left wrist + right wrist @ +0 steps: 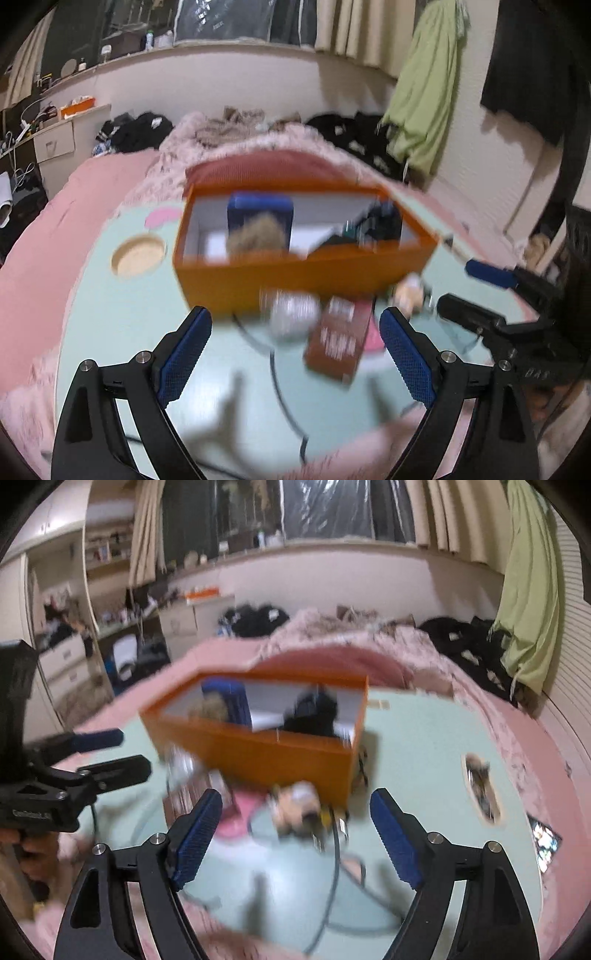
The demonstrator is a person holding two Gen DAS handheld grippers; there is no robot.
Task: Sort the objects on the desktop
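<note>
An orange box (288, 275) stands on the pale green tabletop (122, 332), holding a blue box (258, 214), a tan fuzzy item and black items. It shows in the right wrist view (280, 760) too. In front of it lie a white round object (293, 314), a brown packet (338, 339) and a small beige toy (410, 290), seen in the right wrist view (295, 805). My left gripper (295, 354) is open above the white object and packet. My right gripper (295, 834) is open above the toy. Both views are blurred.
A black cable (275, 373) loops across the tabletop. A round cup hole (138, 254) sits at its left. The table rests over a pink bed (55, 229) with dark clothes behind. The right gripper (480, 291) shows at the left view's right edge.
</note>
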